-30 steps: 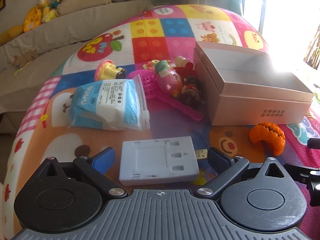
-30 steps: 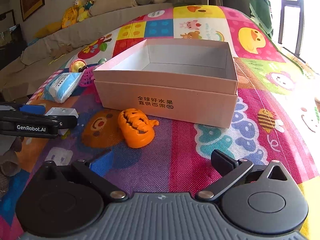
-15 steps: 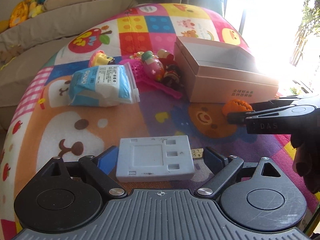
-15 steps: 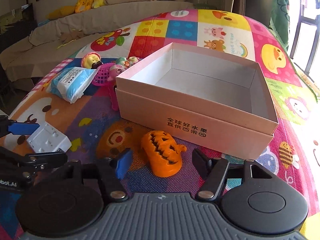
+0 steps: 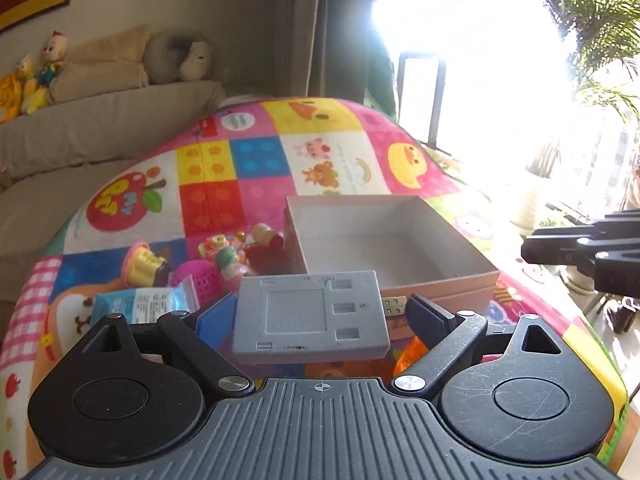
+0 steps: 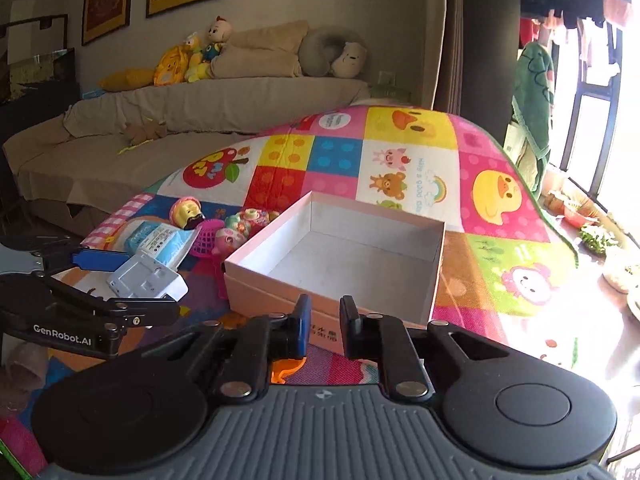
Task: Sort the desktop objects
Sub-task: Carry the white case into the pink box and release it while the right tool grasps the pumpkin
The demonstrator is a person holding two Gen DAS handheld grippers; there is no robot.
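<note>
My left gripper point(image 5: 316, 312) is shut on a grey plastic adapter block point(image 5: 310, 316) and holds it in the air just short of the open pink cardboard box point(image 5: 400, 280). The block also shows in the right wrist view point(image 6: 144, 278), left of the box point(image 6: 260, 276). My right gripper point(image 6: 324, 326) has its jaws nearly together at the box's near wall. An orange pumpkin toy point(image 6: 286, 370) shows just below its fingers; whether it is gripped is hidden. The pumpkin peeks out in the left wrist view point(image 5: 412, 354).
Left of the box lie a blue tissue pack point(image 6: 156, 238), a pink mesh basket point(image 6: 208, 236), several small toy figures point(image 6: 186, 212) and a pig toy point(image 6: 226, 240). All rest on a colourful play mat point(image 6: 496, 200). A sofa point(image 6: 200, 108) stands behind.
My left gripper has lifted the grey block off the mat and carried it toward the box. My right gripper has closed its jaws over the orange pumpkin and risen.
</note>
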